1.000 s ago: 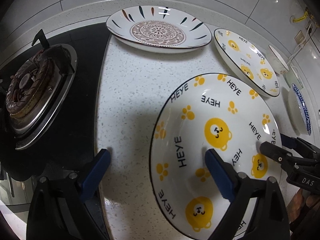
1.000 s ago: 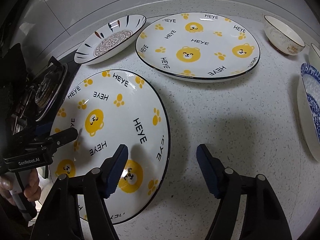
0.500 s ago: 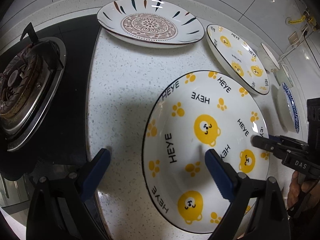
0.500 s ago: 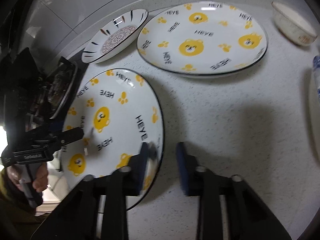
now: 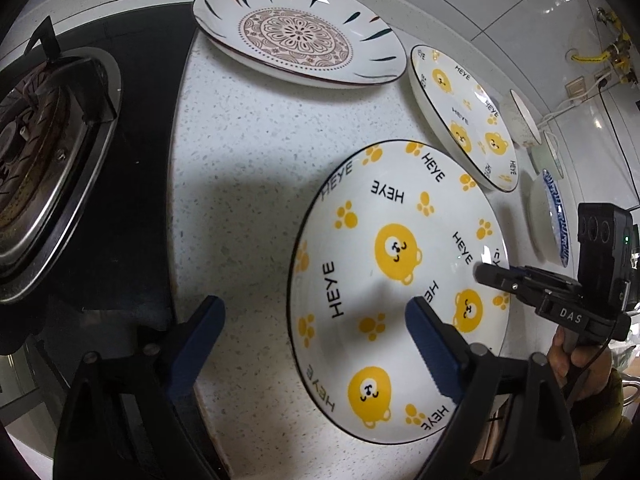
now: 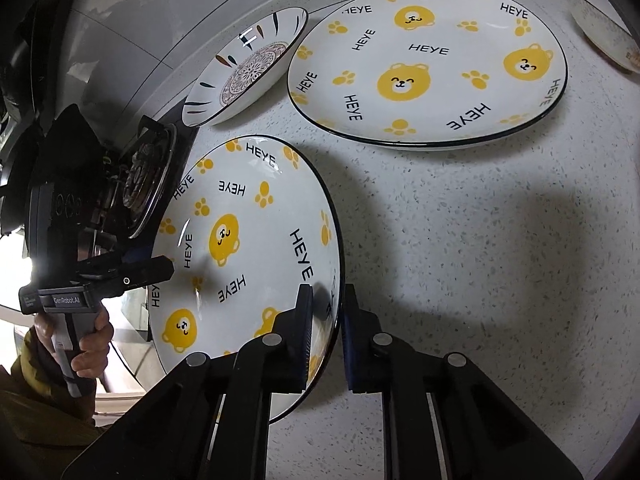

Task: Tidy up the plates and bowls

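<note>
Speckled white bench (image 6: 460,240) beside the gas stove: right hand-held gripper (image 6: 326,332) pinches the near bear plate (image 6: 248,240) by its rim, left hand-held gripper (image 5: 316,344) is wide but closing astride the opposite edge, so I'd lift level and slow.

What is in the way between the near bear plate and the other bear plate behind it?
Nothing visible. Only bare counter lies between the near bear plate, whose rim the right gripper is shut on, and the far bear plate. The flower plate sits off to the left of that path.
</note>
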{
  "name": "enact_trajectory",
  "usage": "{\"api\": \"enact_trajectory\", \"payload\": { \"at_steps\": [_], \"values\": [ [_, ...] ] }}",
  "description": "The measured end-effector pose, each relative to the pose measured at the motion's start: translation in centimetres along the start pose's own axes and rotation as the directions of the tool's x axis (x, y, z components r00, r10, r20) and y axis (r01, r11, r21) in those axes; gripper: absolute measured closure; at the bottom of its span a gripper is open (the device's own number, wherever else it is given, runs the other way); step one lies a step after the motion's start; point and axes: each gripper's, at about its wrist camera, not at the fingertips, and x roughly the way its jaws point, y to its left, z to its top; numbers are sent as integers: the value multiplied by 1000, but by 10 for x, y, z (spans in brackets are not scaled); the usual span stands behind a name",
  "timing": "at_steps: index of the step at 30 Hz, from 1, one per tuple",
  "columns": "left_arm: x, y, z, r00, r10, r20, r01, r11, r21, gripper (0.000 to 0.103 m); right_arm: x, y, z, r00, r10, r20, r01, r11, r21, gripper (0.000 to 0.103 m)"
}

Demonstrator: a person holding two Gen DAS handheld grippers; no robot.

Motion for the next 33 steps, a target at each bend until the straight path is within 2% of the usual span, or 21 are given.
{"api": "enact_trajectory", "payload": {
  "at_steps": [2, 3, 4, 5, 9, 13, 16, 23, 25, 33],
  "values": [
    [-2, 3, 1, 999, -38, -21, 38, 999, -15, 46, -1, -1, 0, 1000, 2, 1, -2, 1000, 1, 91],
    [-2, 6, 0, 997, -61, -38, 60, 998, -27, 52, -1, -1, 0, 1000, 0, 1, 0, 1000, 1, 91],
    [-1, 10, 0, 994, -93, -60, 91, 995, -49, 65, -1, -2, 1, 1000, 0, 0, 0, 1000, -1, 91],
    [1, 12, 0, 991, -116, -73, 112, 992, -64, 72, 0, -2, 1, 1000, 1, -1, -1, 1000, 0, 91],
    [4, 17, -1, 981, -176, -82, 169, 981, -94, 74, 1, -2, 2, 1000, 4, -1, -4, 1000, -2, 91],
    [6, 28, -3, 979, -185, -82, 173, 975, -142, 92, 1, -2, 2, 1000, 11, -3, -11, 1000, -2, 91],
    [8, 35, -4, 970, -231, -75, 213, 959, -189, 93, 0, -2, 3, 1000, 17, -8, -17, 1000, 1, 91],
    [7, 32, -6, 973, -213, -83, 195, 963, -186, 93, 0, 0, 2, 1000, 10, -8, -10, 1000, -11, 91],
    [3, 27, -7, 978, -196, -72, 182, 968, -171, 93, -1, 2, 2, 1000, 5, 0, -5, 1000, -13, 91],
    [-29, 16, -9, 977, -213, -12, 208, 962, -176, 94, -35, 20, 6, 998, 6, 65, -3, 999, -45, 91]
  ]
}}
